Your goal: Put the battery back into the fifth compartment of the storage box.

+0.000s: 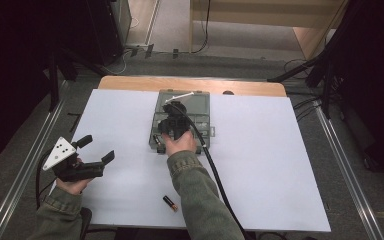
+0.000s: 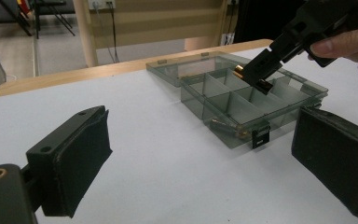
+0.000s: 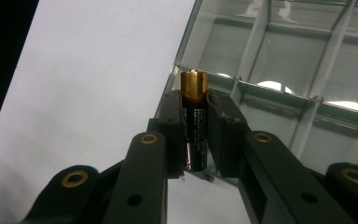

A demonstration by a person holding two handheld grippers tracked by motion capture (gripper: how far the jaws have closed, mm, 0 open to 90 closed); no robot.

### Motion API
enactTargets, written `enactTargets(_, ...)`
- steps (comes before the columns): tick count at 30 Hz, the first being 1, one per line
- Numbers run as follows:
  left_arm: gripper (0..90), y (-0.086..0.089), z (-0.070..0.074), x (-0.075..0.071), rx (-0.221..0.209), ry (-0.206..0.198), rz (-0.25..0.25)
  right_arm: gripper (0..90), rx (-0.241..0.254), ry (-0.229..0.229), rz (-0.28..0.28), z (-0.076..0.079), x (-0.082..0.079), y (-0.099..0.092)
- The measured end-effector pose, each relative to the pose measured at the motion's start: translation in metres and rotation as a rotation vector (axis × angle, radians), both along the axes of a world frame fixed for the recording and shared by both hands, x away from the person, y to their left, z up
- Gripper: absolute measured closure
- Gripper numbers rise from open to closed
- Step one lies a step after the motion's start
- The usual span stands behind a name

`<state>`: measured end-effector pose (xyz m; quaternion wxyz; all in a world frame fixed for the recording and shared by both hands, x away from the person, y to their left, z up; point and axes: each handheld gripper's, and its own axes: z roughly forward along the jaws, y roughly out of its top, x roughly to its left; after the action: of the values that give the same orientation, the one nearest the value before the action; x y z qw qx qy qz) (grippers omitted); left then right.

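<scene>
A clear grey compartment box (image 1: 200,107) lies open at the middle of the white table, its lid folded back. My right gripper (image 3: 196,116) is shut on a black battery with a gold end (image 3: 195,93), which stands upright between the pads. It hangs just above the box's compartments (image 2: 242,100); from the side, the right gripper (image 2: 261,70) tilts down over them. Another battery (image 2: 226,127) lies in a front compartment. My left gripper (image 1: 98,149) waits at the table's left edge, open, with nothing between its pads (image 2: 70,168).
A loose battery (image 1: 170,203) lies on the white sheet near the front edge, beside the right sleeve. The right gripper's black cable (image 1: 217,175) trails back across the table. A wooden strip (image 1: 190,84) borders the far edge.
</scene>
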<state>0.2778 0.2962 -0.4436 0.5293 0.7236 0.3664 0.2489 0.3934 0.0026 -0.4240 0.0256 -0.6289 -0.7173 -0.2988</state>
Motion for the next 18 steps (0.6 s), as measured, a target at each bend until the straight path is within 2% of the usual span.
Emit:
enactTargets(9,4.7,0.001,0.000,0.000,-0.004,-0.002,0.000,77.1,-0.033,0.020,0.013,-0.005,0.005,0.010)
enactTargets(18,4.7,0.001,0.000,0.000,-0.006,-0.003,-0.001,74.7,-0.023,0.040,0.005,-0.009,0.009,0.013)
